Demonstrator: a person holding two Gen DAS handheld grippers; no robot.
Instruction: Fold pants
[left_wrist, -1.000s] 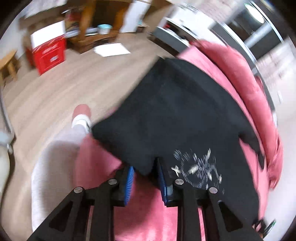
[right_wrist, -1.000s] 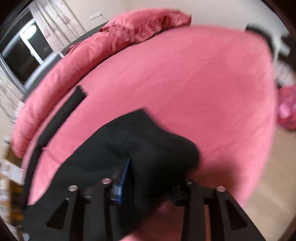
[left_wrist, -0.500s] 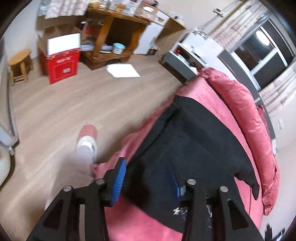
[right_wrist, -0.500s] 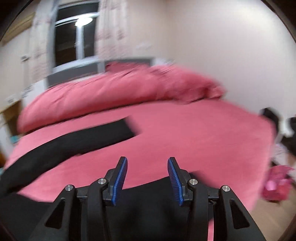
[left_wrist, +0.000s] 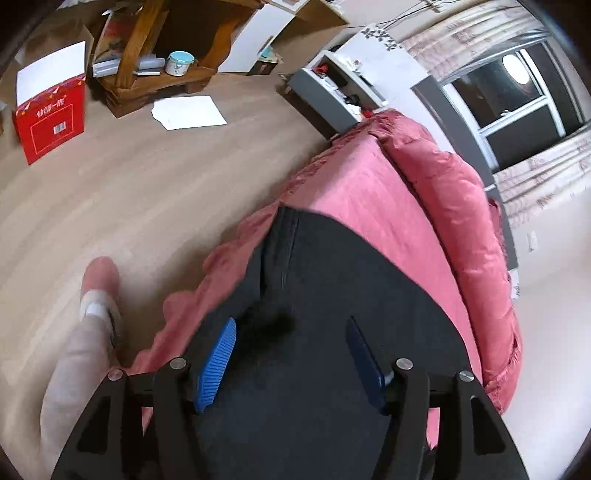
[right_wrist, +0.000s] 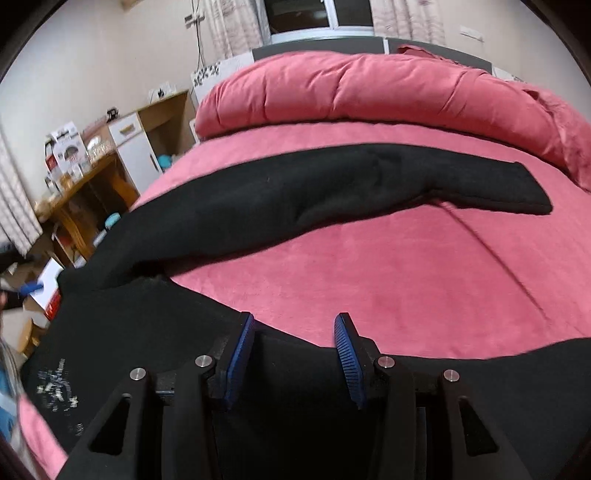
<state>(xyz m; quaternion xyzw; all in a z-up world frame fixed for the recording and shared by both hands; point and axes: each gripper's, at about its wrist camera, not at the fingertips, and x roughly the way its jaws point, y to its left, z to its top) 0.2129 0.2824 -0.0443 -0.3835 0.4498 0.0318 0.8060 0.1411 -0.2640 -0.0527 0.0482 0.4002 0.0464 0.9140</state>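
The black pants (right_wrist: 332, 192) lay spread on the pink bed (right_wrist: 406, 280); left tongs (left_wrist: 291, 354) had just been opening, empty, right tongs (right_wrist: 293, 354) apart. Next: regrasp a leg to fold

We lose the black pants (right_wrist: 258, 199) below both views' lower edges; their pale print (right_wrist: 59, 391) is blurred, and the red box's (left_wrist: 51, 125) lettering is unreadable.
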